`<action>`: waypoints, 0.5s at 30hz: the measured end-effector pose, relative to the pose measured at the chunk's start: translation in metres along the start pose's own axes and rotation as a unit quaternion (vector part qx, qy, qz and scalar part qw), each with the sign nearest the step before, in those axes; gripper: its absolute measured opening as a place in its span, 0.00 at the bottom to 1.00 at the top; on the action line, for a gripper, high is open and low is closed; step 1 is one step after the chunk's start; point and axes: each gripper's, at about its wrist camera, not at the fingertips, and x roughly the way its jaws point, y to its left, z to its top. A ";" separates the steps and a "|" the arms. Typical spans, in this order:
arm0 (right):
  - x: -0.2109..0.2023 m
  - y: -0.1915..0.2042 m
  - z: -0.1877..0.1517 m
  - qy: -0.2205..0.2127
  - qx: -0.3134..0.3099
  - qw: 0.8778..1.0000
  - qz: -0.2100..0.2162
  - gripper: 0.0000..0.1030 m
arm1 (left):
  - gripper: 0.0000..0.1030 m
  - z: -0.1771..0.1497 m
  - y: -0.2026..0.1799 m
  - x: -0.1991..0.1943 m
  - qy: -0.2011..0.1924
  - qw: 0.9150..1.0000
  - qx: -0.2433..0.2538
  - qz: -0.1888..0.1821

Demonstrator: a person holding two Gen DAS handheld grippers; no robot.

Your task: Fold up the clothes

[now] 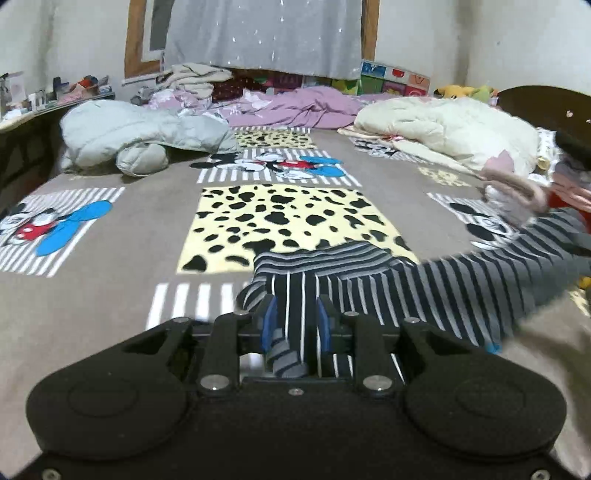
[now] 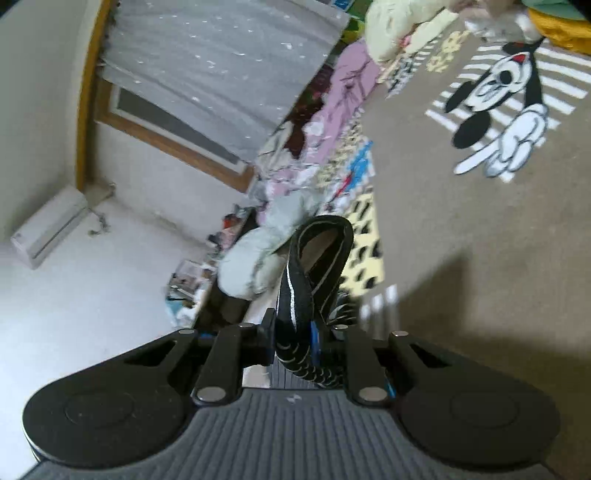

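**On the bed: one striped garment, held at two ends**

Across the near half of the bedspread (image 1: pixel 122 236) we are finding the striped garment (image 1: pixel 424 291), black, grey and white, stretching from the low centre of the left wrist view out to the right edge, where it is blurring. Part of it is lying over the corner of the yellow spotted panel (image 1: pixel 280 221).

Left gripper (image 1: pixel 294 325): we are seeing its blue pads (image 1: pixel 271 321) closing on a band of the striped cloth, which is running between the fingers and bunching behind them.

Right gripper (image 2: pixel 293 332): we are seeing it tilted steeply, pinching a dark fold of the same garment (image 2: pixel 314 258), which is looping up ahead of the fingers. The cloth is filling the gap between the jaws.

Other items we are recording:
- Grey padded jacket (image 1: pixel 140 133), lying heaped at the far left of the bed.
- Cream quilted jacket (image 1: pixel 450 129), lying at the far right.
- Lilac bedding (image 1: pixel 299 107), rumpling along the far edge under the grey curtain (image 1: pixel 266 33).
- Pink and grey clothing pile (image 1: pixel 517 195), sitting beside the far end of the striped garment; we cannot tell whether they are touching.
- Cartoon mouse print (image 2: pixel 498 110), showing on the bedspread in the right wrist view.
- Air conditioner (image 2: pixel 48 225), hanging on the wall.
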 end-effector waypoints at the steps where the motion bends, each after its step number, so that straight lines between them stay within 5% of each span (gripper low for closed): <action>1: -0.001 0.003 -0.002 0.001 -0.002 1.000 0.007 0.19 | 0.21 0.000 0.001 0.019 0.034 0.999 0.013 0.010; 3: -0.001 0.010 -0.005 0.004 -0.014 1.000 0.013 0.19 | 0.24 -0.003 -0.001 0.050 0.099 0.993 0.053 0.037; 7: 0.003 0.026 -0.008 0.017 -0.097 0.995 -0.013 0.19 | 0.23 -0.004 -0.006 0.038 0.071 0.994 0.074 0.038; 12: 0.005 0.052 -0.014 0.033 -0.226 0.973 -0.037 0.19 | 0.24 0.005 0.005 0.004 0.047 0.999 0.014 -0.006; 15: 0.006 0.079 -0.025 0.043 -0.324 0.944 -0.037 0.19 | 0.29 0.014 0.014 -0.009 0.042 0.995 -0.063 -0.060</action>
